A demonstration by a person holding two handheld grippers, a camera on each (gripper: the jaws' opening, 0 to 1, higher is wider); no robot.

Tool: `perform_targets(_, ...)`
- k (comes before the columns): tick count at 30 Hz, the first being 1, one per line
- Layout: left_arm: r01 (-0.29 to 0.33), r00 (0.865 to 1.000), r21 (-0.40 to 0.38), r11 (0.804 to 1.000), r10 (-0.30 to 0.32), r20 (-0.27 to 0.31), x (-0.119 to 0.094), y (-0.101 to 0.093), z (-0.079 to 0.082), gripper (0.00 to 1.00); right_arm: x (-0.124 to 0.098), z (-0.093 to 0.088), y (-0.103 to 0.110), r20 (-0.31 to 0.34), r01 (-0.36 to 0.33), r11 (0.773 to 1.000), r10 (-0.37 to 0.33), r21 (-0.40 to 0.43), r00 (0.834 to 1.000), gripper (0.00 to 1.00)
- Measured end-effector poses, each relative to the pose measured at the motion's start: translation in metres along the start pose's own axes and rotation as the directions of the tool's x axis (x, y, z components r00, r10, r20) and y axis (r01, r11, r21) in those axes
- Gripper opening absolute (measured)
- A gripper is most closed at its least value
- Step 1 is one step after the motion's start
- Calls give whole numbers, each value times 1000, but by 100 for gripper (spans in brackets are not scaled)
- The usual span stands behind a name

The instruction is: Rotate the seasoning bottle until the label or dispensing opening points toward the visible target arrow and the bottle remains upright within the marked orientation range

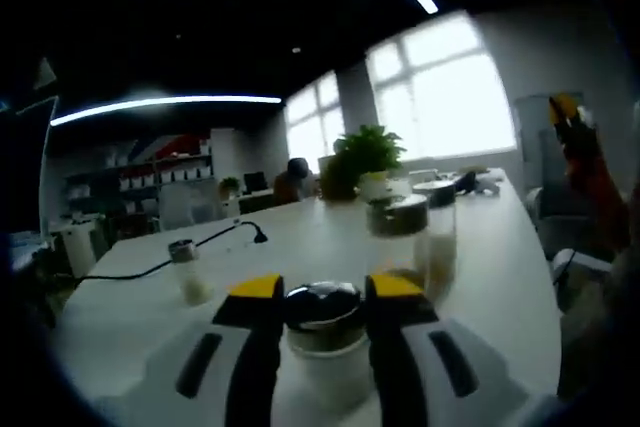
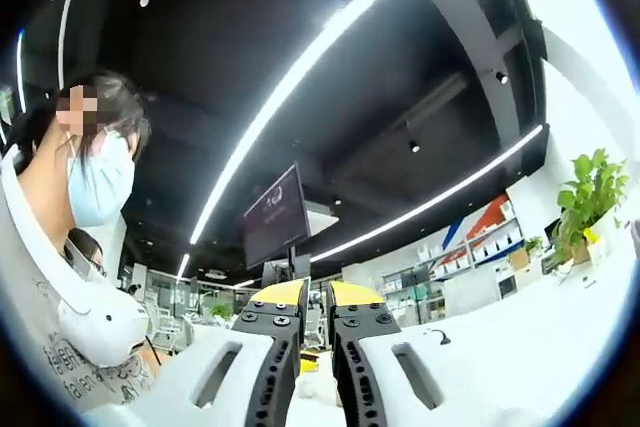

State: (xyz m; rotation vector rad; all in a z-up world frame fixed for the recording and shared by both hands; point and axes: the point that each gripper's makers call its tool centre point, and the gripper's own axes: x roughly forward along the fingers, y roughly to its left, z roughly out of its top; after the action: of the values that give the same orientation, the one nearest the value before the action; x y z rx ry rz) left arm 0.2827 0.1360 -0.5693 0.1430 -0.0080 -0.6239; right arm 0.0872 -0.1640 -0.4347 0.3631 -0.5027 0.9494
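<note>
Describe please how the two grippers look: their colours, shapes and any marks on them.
The left gripper has two black jaws with yellow tips, rising from a white body with a dark oblong slot on each side. The right gripper is built the same: black jaws with ridged inner faces and small screws, yellow tips, white body with oblong slots.

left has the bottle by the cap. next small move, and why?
Probably a slow twist of the left gripper about the vertical. Its jaws sit on either side of the seasoning bottle's metal cap, and the bottle stands upright on the white table. I can't make out a label or arrow, so stop early and check.
</note>
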Motion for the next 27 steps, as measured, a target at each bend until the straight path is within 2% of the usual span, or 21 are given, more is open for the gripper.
perform_targets(6,19,1000,-9,1000,-18,16,9,-9,2,34,-8,0,-7,2,4,1000,-4,12,1000,6)
perform_targets(9,32,999,-7,999,-32,12,8,-11,3,34,-12,-1,-15,0,22,999,-22,36,1000,6)
perform_targets(15,67,998,4,998,-67,13,6,-12,3,34,-12,2,-14,14,25,999,-26,33,1000,6)
perform_targets(17,46,999,-23,999,-46,-11,2,-12,4,34,-12,2,-13,20,24,999,-25,34,999,6)
perform_targets(19,4,999,-30,1000,-2,37,-4,-11,14,36,-13,2,-14,21,24,999,-25,42,999,6)
perform_targets(23,-57,998,-34,998,58,24,-12,-14,10,49,-14,-2,-13,12,29,998,-29,50,999,6)
perform_targets(26,-91,996,-55,994,91,11,-13,-12,3,45,-17,-2,-13,16,31,998,-32,55,999,6)
perform_targets(27,-68,998,-52,996,68,-1,-12,-14,-1,39,-18,-1,-13,16,32,998,-33,54,999,6)
